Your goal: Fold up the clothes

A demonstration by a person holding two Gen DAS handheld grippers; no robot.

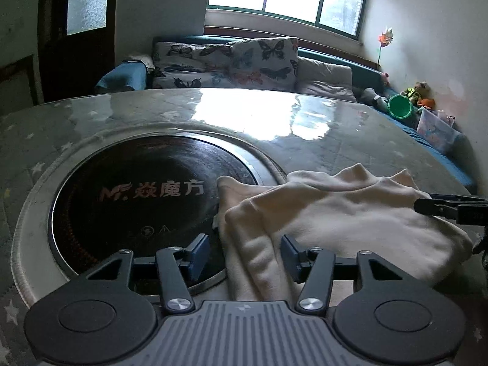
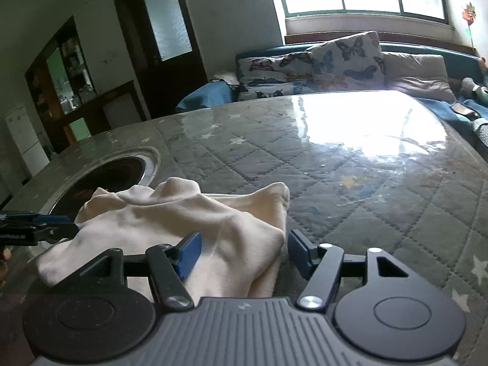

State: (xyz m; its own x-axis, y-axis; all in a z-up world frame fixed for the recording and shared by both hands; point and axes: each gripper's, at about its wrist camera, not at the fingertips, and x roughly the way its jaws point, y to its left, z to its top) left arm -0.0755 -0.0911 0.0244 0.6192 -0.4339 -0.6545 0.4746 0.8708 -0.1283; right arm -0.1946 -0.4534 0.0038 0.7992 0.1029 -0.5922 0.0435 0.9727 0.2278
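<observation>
A cream-white garment (image 1: 329, 213) lies crumpled on the quilted, star-patterned table cover (image 1: 350, 149), partly over the rim of a round black hotplate (image 1: 137, 201). My left gripper (image 1: 244, 254) is open, its blue pads on either side of the garment's near edge. The right gripper's black fingers (image 1: 448, 207) reach in from the right edge, over the cloth. In the right wrist view the same garment (image 2: 183, 222) lies bunched in front of my right gripper (image 2: 244, 254), which is open with cloth between its pads. The left gripper's fingers (image 2: 39, 228) show at the left edge.
The table is under a glossy clear sheet with strong window glare (image 2: 366, 122). Behind it stands a sofa with butterfly cushions (image 1: 225, 61). Toys and a green bucket (image 1: 400, 106) lie at the right. A dark door (image 2: 161, 39) and shelves (image 2: 64, 70) stand at the left.
</observation>
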